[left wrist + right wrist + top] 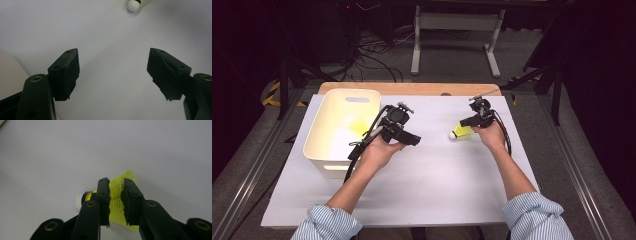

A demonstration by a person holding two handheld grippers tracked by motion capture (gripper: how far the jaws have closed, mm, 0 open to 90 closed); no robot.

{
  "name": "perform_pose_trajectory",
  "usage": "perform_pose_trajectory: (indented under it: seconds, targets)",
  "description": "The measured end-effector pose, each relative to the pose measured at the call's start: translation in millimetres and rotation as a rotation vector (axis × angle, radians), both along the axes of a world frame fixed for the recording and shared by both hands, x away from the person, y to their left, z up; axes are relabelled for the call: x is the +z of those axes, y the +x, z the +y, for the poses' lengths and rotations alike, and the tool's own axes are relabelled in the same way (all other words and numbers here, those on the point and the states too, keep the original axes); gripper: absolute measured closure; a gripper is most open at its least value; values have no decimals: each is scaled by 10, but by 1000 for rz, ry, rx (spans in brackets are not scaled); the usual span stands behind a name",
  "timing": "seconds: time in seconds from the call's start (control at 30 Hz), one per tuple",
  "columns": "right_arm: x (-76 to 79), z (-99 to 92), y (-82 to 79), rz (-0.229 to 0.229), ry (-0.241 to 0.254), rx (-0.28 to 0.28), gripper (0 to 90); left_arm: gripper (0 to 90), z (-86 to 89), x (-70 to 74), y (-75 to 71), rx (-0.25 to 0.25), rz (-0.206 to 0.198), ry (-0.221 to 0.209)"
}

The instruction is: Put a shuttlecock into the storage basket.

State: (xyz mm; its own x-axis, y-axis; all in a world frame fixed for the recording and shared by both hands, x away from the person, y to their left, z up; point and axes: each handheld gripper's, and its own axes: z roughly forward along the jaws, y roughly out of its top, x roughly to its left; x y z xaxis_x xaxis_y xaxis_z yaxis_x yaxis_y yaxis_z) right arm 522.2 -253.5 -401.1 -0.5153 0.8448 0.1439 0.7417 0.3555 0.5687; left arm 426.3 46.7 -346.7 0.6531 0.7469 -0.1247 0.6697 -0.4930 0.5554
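- The right gripper has its jaws pressed in on the yellow mesh skirt of a shuttlecock; the skirt sits squeezed between the two black pads, with its white cork tip just beyond the left jaw, low against the table.
- In the high view the shuttlecock lies on the white table, at the tip of the right gripper, its cork pointing away toward the left gripper.
- The left gripper has its jaws wide apart with nothing between them; it hangs over bare table, the shuttlecock's cork well ahead of it.
- A cream bin stands just beside the left gripper, on its far-left side; something yellow already lies inside.
- My reading: the grasp looks made, while the lift and the carry across to the bin are still to come. The shuttlecock does not yet appear off the table.
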Motion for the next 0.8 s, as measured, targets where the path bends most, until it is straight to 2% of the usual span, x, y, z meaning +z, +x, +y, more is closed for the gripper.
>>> perform_pose_trajectory:
  seconds: [0.3, 0.33, 0.8]
  targets:
    - [52, -11, -89, 15, 64, 51, 885, 272, -44, -5, -26, -5, -3, 9]
    - [67, 8, -119, 14, 80, 71, 891, 272, -51, -5, -30, -8, -2, 11]
    - [139, 102, -331, -9, 110, 155, 898, 272, -123, -5, -67, -25, -4, 15]
